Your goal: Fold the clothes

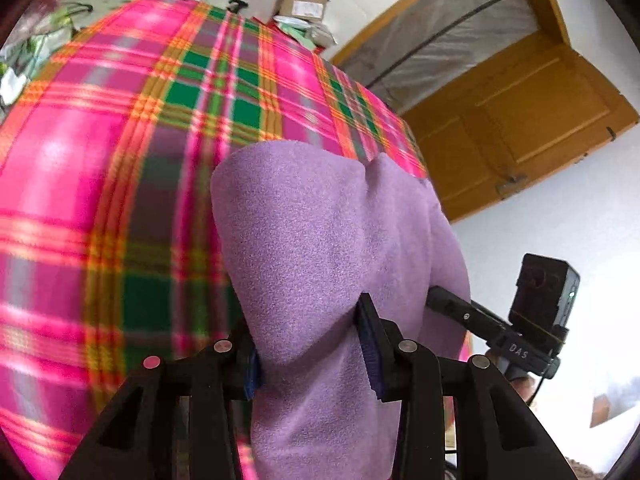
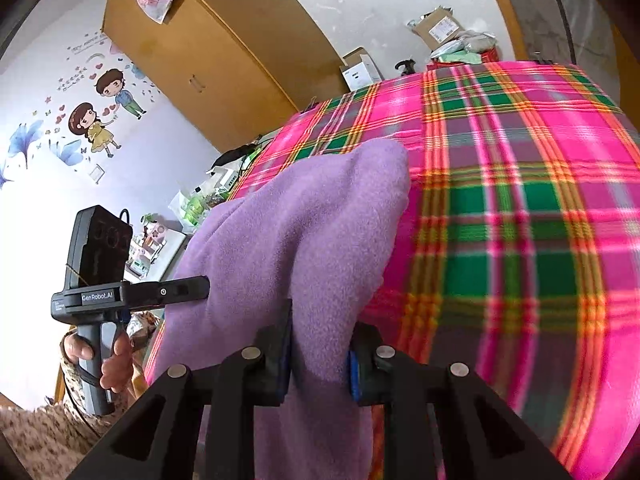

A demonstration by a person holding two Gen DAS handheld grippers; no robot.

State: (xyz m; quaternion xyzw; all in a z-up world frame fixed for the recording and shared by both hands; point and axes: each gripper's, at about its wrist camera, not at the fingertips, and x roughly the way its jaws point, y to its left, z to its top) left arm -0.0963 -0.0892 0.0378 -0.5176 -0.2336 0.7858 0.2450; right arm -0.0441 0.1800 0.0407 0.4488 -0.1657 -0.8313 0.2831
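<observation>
A purple fleece garment (image 1: 320,232) is bunched up and lifted above a pink and green plaid blanket (image 1: 120,160) that covers the bed. My left gripper (image 1: 310,348) is shut on a thick fold of it, with the blue pads pressing in from both sides. In the right wrist view the same garment (image 2: 300,220) rises in a hump over the blanket (image 2: 500,200), and my right gripper (image 2: 320,340) is shut on another fold. Each view shows the other gripper's finger reaching into the cloth from the side. A hand (image 2: 116,364) holds the left handle.
Cardboard boxes (image 1: 304,2) and bags sit past the far end of the bed. A wooden cabinet (image 2: 224,64) stands by the wall with cartoon stickers (image 2: 92,120). A wooden door (image 1: 520,120) is to the right. Cluttered items (image 2: 196,204) lie beside the bed.
</observation>
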